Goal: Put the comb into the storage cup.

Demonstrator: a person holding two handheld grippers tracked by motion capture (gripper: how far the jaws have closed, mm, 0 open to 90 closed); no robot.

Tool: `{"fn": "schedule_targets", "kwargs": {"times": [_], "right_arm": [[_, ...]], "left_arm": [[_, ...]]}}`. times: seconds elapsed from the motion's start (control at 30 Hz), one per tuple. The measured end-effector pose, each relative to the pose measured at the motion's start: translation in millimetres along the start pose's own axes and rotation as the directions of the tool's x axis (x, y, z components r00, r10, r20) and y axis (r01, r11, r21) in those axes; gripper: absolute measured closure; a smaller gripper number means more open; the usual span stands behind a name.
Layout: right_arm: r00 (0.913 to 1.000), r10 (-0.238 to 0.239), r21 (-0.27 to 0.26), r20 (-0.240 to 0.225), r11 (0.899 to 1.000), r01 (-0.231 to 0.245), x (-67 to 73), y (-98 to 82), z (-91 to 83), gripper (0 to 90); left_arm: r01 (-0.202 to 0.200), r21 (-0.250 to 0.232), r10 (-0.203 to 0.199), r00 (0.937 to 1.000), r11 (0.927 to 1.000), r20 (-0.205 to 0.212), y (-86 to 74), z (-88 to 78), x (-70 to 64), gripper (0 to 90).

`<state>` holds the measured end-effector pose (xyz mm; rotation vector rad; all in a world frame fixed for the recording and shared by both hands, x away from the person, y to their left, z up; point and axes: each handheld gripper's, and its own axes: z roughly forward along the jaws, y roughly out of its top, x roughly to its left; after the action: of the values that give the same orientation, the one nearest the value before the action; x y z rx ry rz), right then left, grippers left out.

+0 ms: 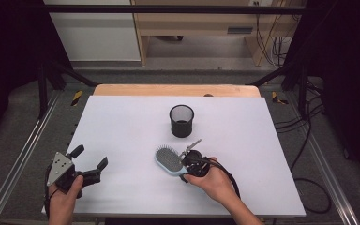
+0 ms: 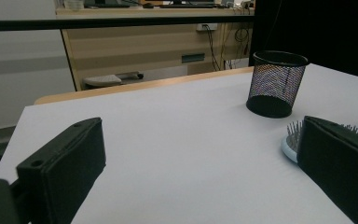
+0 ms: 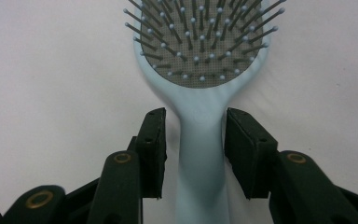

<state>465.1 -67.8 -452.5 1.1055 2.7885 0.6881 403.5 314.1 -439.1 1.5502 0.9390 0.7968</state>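
A light blue hairbrush [image 1: 168, 160] lies bristles up on the white table [image 1: 122, 122], near the front middle. Its handle [image 3: 200, 154] runs between the two jaws of my right gripper [image 3: 195, 114], which stand on either side of it with a thin gap on the left side, so the gripper is open. In the high view the right gripper [image 1: 188, 166] sits low over the handle end. My left gripper [image 1: 91, 157] rests at the table's front left, open and empty, far from the brush [image 2: 290, 144]. A black mesh cup [image 1: 182, 121] stands upright behind the brush.
The mesh cup [image 2: 276, 84] stands to the right, ahead of the left gripper [image 2: 196, 163]. Black frame rails run along both sides of the table. Cables trail on the floor at the right. A wooden strip [image 1: 176, 90] edges the table's far side.
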Motion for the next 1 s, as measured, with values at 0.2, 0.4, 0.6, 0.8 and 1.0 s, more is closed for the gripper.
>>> {"fn": "schedule_targets", "kwargs": {"times": [0.2,0.4,0.6,0.8,1.0], "right_arm": [[0.9999,-0.004,0.008,0.014,1.000,0.004,1.1,0.4,1.6,64.9],[0.9996,-0.008,0.013,0.027,1.000,0.007,2.2,0.4,1.5,68.8],[0.9986,-0.026,0.018,0.047,1.000,0.025,5.1,0.7,1.7,69.8],[0.9980,-0.031,0.021,0.054,0.999,0.030,5.9,-0.2,0.6,70.0],[0.9976,-0.040,-0.022,0.057,0.999,0.041,4.6,-3.8,-7.5,70.0]], "left_arm": [[-0.001,0.000,0.001,1.0000,1.0000,0.000,0.0,0.0,-0.1,1.1],[-0.001,0.000,0.001,1.0000,1.0000,0.000,0.1,0.0,-0.1,1.1],[-0.002,0.000,0.002,1.0000,1.0000,0.000,0.1,0.1,-0.1,1.1],[-0.002,0.000,0.002,1.0000,1.0000,-0.001,0.1,-0.1,0.1,1.1],[-0.002,0.002,0.002,1.0000,1.0000,-0.003,-0.1,0.3,0.0,1.1]]}}
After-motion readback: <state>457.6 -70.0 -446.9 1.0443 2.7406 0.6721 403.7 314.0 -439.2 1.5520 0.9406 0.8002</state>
